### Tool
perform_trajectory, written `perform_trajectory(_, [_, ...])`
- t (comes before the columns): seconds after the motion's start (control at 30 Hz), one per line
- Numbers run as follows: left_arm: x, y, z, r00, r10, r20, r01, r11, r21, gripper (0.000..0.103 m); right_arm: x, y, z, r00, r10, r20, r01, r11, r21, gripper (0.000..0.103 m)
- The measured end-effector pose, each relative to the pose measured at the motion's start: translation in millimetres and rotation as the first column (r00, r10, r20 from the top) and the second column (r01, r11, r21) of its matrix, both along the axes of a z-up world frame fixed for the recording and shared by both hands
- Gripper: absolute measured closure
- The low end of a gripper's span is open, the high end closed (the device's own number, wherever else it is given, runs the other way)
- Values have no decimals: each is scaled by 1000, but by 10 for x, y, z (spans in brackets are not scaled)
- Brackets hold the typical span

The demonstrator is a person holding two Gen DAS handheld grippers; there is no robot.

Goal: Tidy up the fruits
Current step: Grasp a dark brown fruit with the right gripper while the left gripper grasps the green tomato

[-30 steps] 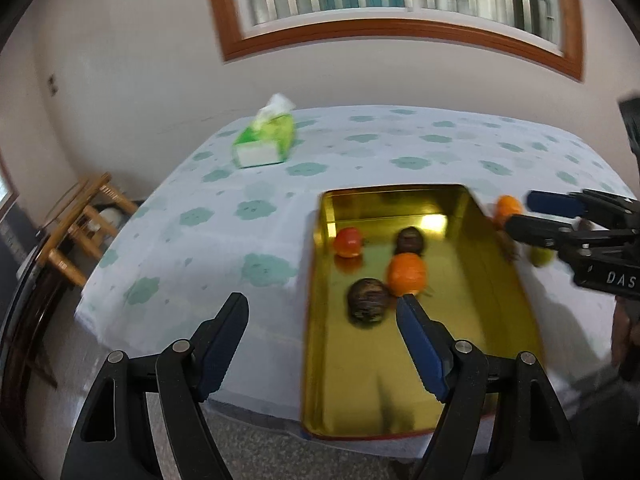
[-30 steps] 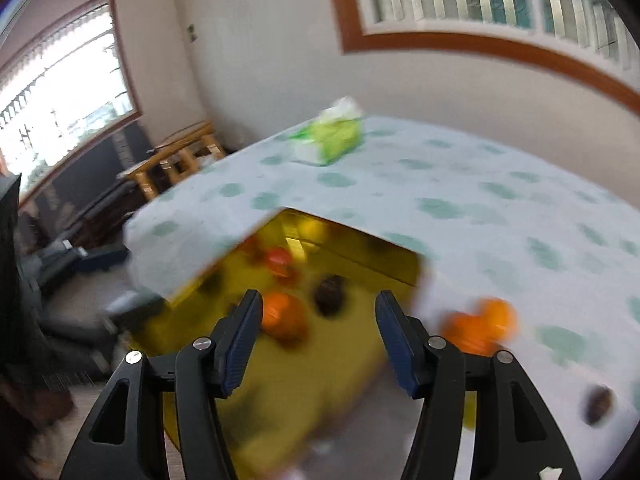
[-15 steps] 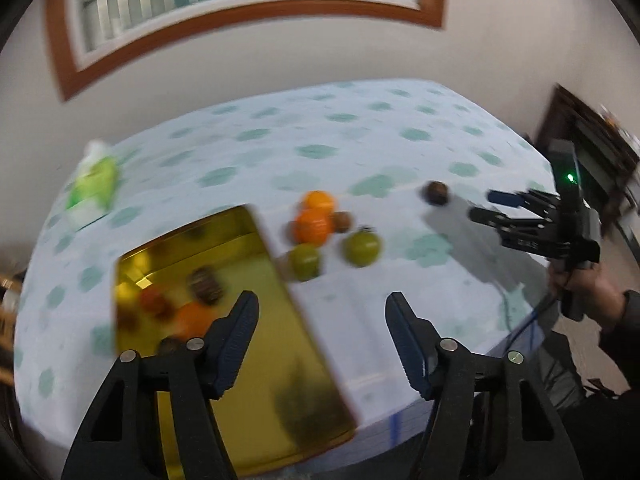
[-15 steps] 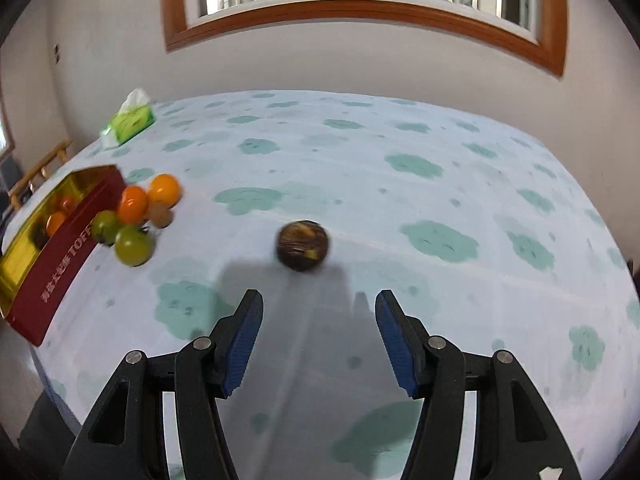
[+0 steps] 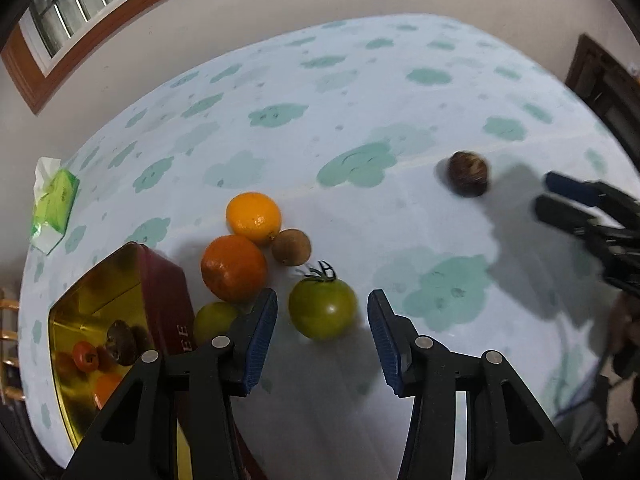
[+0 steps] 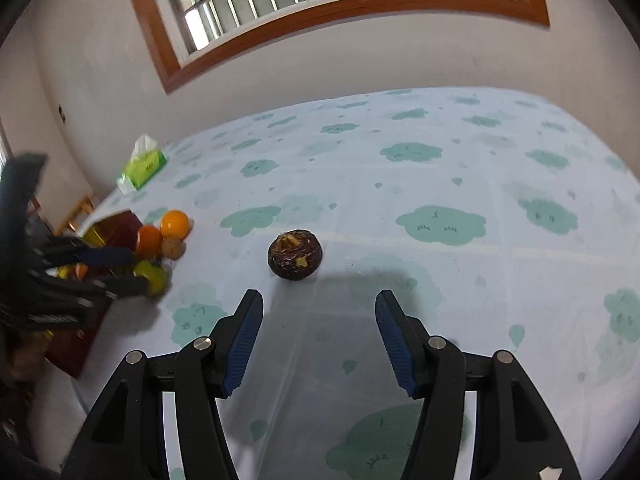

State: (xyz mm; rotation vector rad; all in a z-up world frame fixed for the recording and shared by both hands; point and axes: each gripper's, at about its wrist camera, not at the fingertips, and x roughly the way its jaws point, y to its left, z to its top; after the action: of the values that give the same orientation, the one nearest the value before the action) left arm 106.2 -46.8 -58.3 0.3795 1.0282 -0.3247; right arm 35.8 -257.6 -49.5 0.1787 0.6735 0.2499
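Left gripper [image 5: 322, 322], jaws apart, frames a green tomato [image 5: 322, 309] at lower centre beside the tin [image 5: 160, 276]; right gripper [image 6: 319, 336], also apart, faces a dark fruit [image 6: 295, 255] mid-frame; either round fruit may roll away if nudged off-centre

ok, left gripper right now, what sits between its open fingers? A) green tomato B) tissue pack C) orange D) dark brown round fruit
A: the left gripper is open with the green tomato on the table between its fingers, not yet clamped.
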Motion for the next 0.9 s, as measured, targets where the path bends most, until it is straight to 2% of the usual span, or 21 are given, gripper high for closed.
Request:
perform_trajectory(0.1, [41,-52,-72,1000,1,-17,0,999,36,56,-14,5,3,1000,17,10,-17,1000,16,47])
perform_trajectory(0.13, [67,-75,-133,999,10,-35,-8,998,63,59,-16,11,4,1000,24,12,-25,1000,15,47])
perform_trajectory(0.17, [68,-71,-123,1000,10,-29,-9,999,38,67,-16,20,9,1000,27,12,-28,1000,15,47])
perform_trajectory(0.3, [45,-63,-84,998,51,-39,-51,999,-1,68,-12,-18,-4,999,34,7,-34,998,44,47])
perform_trajectory(0.33, [-10,-33,-20,997,60,-40,-62,997,-49,68,-8,-25,-9,1000,31,3,-31,998,48,47])
perform_trajectory(0.4, [-114,-1,99,997,77,-25,-79,992,-99,68,11,-19,-11,999,32,-6,-32,998,48,47])
perform_trajectory(0.63, [-454,209,479,995,97,10,-93,977,-192,68,267,286,63,996,91,-25,-92,992,-82,45])
perform_trajectory(0.8, [-602,525,649,989,145,30,-134,965,-226,68,582,437,-27,992,91,-86,-104,983,-154,43])
perform_trajectory(0.83, [-623,582,665,987,156,32,-144,962,-231,68,647,456,-56,989,95,-114,-113,981,-157,43])
perform_trajectory(0.9, [-677,715,686,983,181,37,-167,956,-243,68,693,501,-42,990,95,-107,-114,977,-182,48])
